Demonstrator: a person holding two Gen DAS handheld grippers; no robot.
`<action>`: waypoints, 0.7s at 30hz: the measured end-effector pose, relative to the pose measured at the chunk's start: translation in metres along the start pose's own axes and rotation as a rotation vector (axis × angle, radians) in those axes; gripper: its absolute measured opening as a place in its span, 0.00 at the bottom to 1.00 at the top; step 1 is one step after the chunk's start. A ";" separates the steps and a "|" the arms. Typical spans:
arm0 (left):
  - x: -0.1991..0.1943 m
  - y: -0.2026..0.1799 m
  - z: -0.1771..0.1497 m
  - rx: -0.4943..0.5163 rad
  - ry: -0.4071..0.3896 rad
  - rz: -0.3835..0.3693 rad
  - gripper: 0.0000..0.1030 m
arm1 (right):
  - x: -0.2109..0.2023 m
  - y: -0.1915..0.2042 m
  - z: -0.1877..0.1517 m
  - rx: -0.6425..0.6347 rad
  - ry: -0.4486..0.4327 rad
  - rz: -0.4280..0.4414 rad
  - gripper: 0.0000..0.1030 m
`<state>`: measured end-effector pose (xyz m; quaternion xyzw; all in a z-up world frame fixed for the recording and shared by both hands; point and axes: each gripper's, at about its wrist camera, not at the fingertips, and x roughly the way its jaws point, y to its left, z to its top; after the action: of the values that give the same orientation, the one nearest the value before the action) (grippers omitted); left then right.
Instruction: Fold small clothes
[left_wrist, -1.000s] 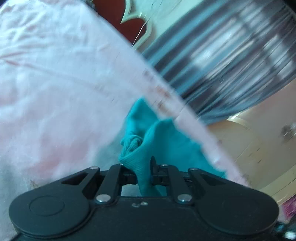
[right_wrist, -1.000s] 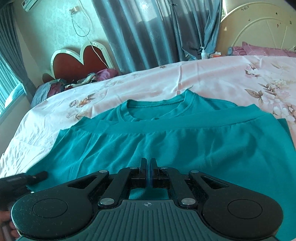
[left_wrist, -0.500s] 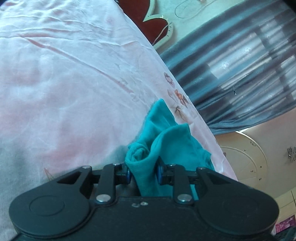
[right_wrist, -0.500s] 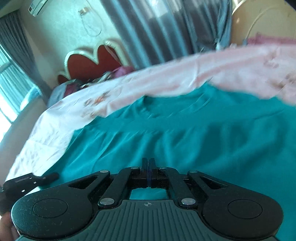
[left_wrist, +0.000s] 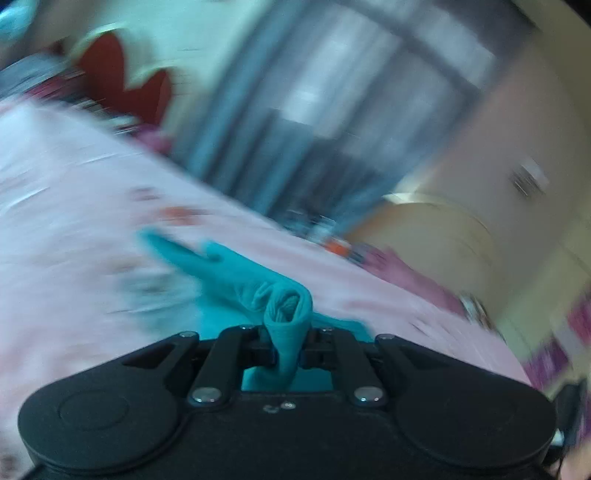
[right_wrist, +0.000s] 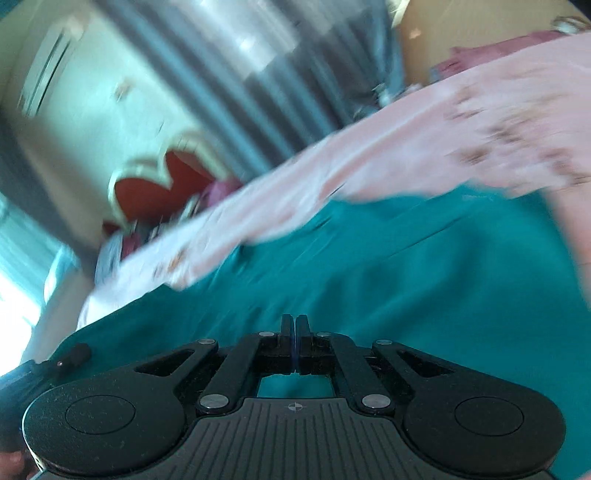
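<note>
Left wrist view is showing the left gripper clenching a bunched roll of the teal shirt again after briefly loosening, and lifting it off the pink bedsheet. The right gripper, pinched tight on the shirt's near edge, is swinging across too; the fold looks underway.

The teal shirt is showing as soft matt knit cloth, its bunched ribbed edge looking finely rough. The pink bedsheet is reading as thin, smooth, matt printed cloth. Both the left claw and the right claw are looking like matt black plastic, slightly dusty, with small shiny metal rivets glinting
</note>
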<state>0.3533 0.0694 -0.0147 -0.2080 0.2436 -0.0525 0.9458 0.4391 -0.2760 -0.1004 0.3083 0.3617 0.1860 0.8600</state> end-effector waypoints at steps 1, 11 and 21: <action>0.007 -0.029 -0.003 0.045 0.021 -0.048 0.09 | -0.014 -0.012 0.006 0.012 -0.030 -0.011 0.00; 0.112 -0.219 -0.135 0.373 0.537 -0.289 0.26 | -0.124 -0.112 0.045 0.099 -0.154 -0.167 0.85; 0.078 -0.122 -0.060 0.304 0.280 -0.023 0.18 | -0.091 -0.114 0.029 0.046 0.089 0.072 0.35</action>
<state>0.3935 -0.0795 -0.0452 -0.0563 0.3594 -0.1281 0.9226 0.4107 -0.4216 -0.1136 0.3321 0.3924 0.2220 0.8285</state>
